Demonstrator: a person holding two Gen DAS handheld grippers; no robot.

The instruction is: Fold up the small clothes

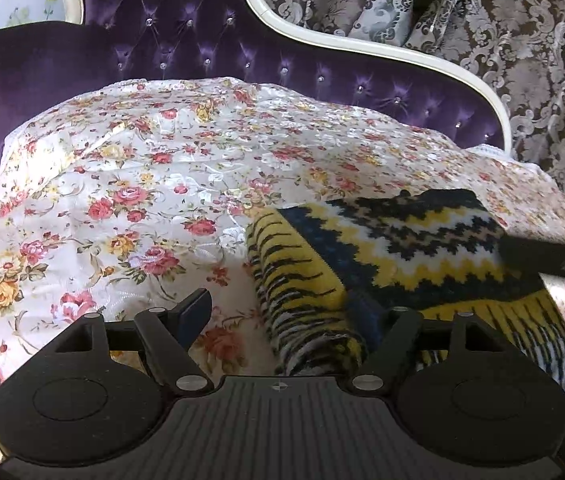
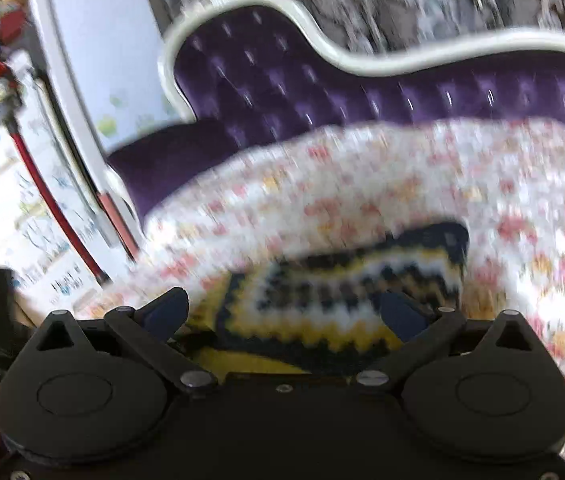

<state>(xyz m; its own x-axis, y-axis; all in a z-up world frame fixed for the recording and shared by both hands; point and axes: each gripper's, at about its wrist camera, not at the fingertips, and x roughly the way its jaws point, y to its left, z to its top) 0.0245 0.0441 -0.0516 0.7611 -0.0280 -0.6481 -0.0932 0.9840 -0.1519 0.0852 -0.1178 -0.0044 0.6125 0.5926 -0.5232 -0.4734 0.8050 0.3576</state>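
Observation:
A knitted garment (image 1: 402,240) in yellow, black and white zigzag lies folded on the floral bedspread (image 1: 142,184), at the right of the left wrist view. My left gripper (image 1: 286,312) is open. Its left finger (image 1: 196,308) stands clear over the bedspread, the garment's rolled left edge lies between the jaws, and the right finger is partly hidden by the knit. A dark part of my other gripper (image 1: 550,258) reaches over the garment's right side. The right wrist view is blurred. There my right gripper (image 2: 284,312) stands wide open over the garment (image 2: 342,280), gripping nothing.
A purple tufted backrest (image 1: 202,52) with a white frame rises behind the bedspread, and patterned brown-and-silver curtains (image 1: 522,60) hang to its right. In the right wrist view, a white panel (image 2: 94,60) and a printed surface (image 2: 22,220) stand left of the bedspread (image 2: 402,184).

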